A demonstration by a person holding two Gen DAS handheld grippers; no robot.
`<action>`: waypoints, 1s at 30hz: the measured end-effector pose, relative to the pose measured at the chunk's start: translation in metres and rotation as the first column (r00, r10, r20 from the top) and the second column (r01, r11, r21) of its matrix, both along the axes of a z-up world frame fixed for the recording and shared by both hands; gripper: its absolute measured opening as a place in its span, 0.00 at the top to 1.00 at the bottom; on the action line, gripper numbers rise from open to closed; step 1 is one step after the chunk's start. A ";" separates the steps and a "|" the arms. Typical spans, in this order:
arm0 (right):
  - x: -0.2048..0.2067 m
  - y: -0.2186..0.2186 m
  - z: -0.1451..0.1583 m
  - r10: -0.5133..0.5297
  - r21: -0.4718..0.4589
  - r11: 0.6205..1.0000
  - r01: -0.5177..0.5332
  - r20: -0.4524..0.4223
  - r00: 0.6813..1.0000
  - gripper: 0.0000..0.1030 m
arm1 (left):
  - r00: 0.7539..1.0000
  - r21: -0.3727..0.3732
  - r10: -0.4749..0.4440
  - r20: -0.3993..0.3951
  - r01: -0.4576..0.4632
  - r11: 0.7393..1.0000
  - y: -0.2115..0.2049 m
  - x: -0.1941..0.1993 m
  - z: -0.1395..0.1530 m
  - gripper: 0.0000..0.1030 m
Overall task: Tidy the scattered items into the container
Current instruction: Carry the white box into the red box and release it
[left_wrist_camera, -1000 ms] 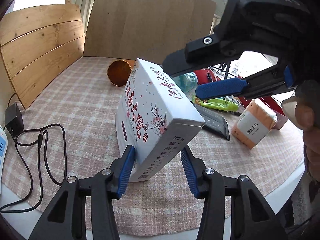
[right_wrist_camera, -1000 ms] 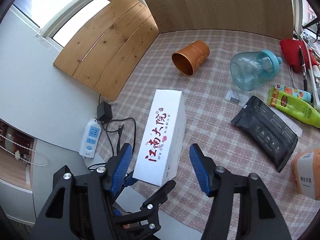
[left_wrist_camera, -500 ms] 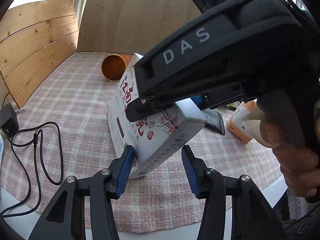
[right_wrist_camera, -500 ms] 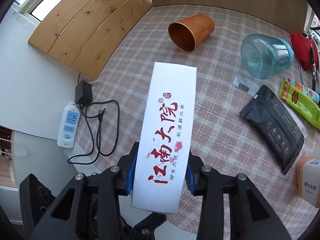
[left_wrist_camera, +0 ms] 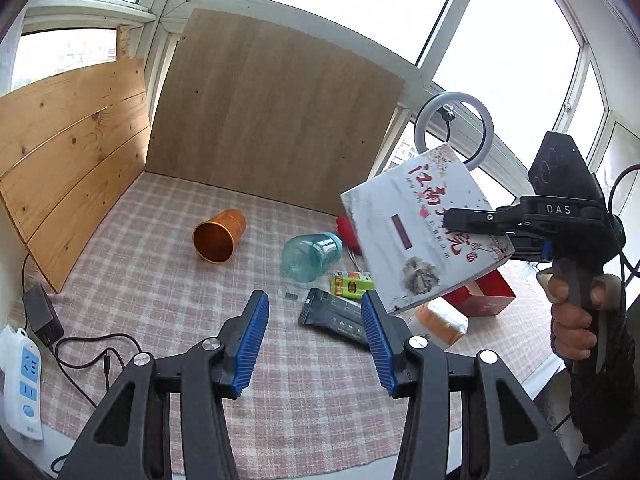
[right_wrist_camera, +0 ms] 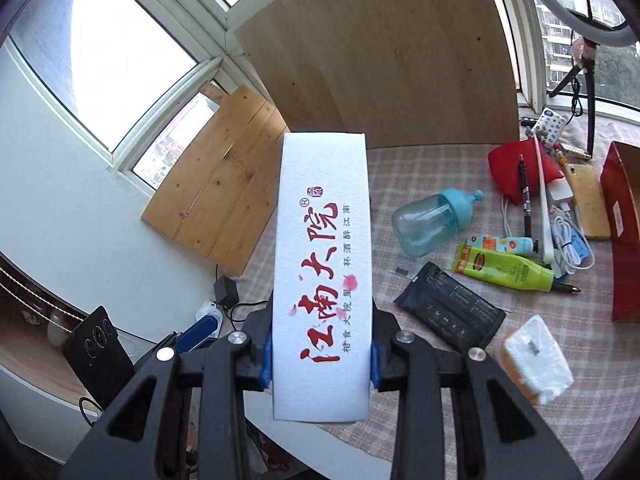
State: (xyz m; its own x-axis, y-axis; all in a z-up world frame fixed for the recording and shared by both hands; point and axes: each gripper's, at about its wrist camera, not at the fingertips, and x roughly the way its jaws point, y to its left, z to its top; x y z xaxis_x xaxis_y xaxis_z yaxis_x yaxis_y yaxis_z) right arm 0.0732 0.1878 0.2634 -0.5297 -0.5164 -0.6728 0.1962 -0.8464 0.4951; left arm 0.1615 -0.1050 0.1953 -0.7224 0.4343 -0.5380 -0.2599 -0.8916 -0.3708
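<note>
The right gripper [right_wrist_camera: 320,354] pinches a tall white cardboard box with red calligraphy [right_wrist_camera: 322,264] across its narrow width, one blue pad pressed on each long side near the box's near end. The box runs forward from between the fingers, lifted clear of the pink checked tablecloth [right_wrist_camera: 424,360]. From the left wrist view the same box [left_wrist_camera: 420,236] hangs in the air at the right, tilted, clamped in the black right gripper [left_wrist_camera: 492,232], whose handle a person's hand [left_wrist_camera: 576,312] grips.

The left gripper [left_wrist_camera: 316,338] has its blue-padded fingers [left_wrist_camera: 252,336] spread apart, with nothing between them; the box is up and to their right, apart from them.

On the cloth beyond lie an orange metal cup on its side [left_wrist_camera: 218,236], a clear blue plastic bottle with a teal cap [left_wrist_camera: 310,254], a flat black pouch [left_wrist_camera: 336,316], a yellow-green tube [right_wrist_camera: 504,270] and a pack of tissues in orange wrapping [right_wrist_camera: 532,364]. An open red cardboard box [right_wrist_camera: 624,240] stands at the far right.
</note>
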 end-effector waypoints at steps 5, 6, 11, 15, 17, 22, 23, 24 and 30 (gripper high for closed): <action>0.031 0.115 0.038 -0.175 0.151 0.971 0.185 -0.079 0.981 0.68 | 0.998 -0.053 0.062 -0.030 -0.063 0.997 0.028 -0.010 0.019 0.56; 0.036 0.141 0.040 -0.213 0.196 0.954 0.225 -0.081 0.974 0.68 | 0.997 -0.052 0.070 -0.024 -0.071 0.996 0.034 -0.012 0.021 0.56; 0.041 0.266 0.024 -0.371 0.434 0.830 0.351 -0.042 0.928 0.68 | 0.995 -0.051 0.100 -0.002 -0.100 0.994 0.067 -0.016 0.025 0.56; 0.024 0.341 -0.014 -0.446 0.555 0.749 0.362 0.018 0.895 0.68 | 0.993 -0.058 0.118 0.000 -0.118 0.991 0.095 -0.012 0.029 0.56; 0.011 0.366 -0.037 -0.460 0.585 0.735 0.344 0.055 0.886 0.68 | 0.992 -0.069 0.124 0.006 -0.123 0.990 0.108 -0.012 0.030 0.56; -0.019 0.405 -0.080 -0.455 0.579 0.758 0.300 0.139 0.880 0.68 | 0.990 -0.104 0.140 0.008 -0.139 0.985 0.134 -0.008 0.029 0.56; -0.024 0.409 -0.086 -0.450 0.584 0.758 0.291 0.145 0.881 0.68 | 0.989 -0.108 0.145 0.009 -0.144 0.984 0.139 -0.007 0.029 0.56; -0.029 0.413 -0.093 -0.446 0.588 0.759 0.280 0.156 0.881 0.68 | 0.988 -0.112 0.152 0.011 -0.149 0.982 0.142 -0.006 0.028 0.56; -0.037 0.428 -0.129 -0.452 0.625 0.751 0.211 0.254 0.855 0.68 | 0.982 -0.125 0.184 0.036 -0.178 0.976 0.155 -0.007 0.021 0.56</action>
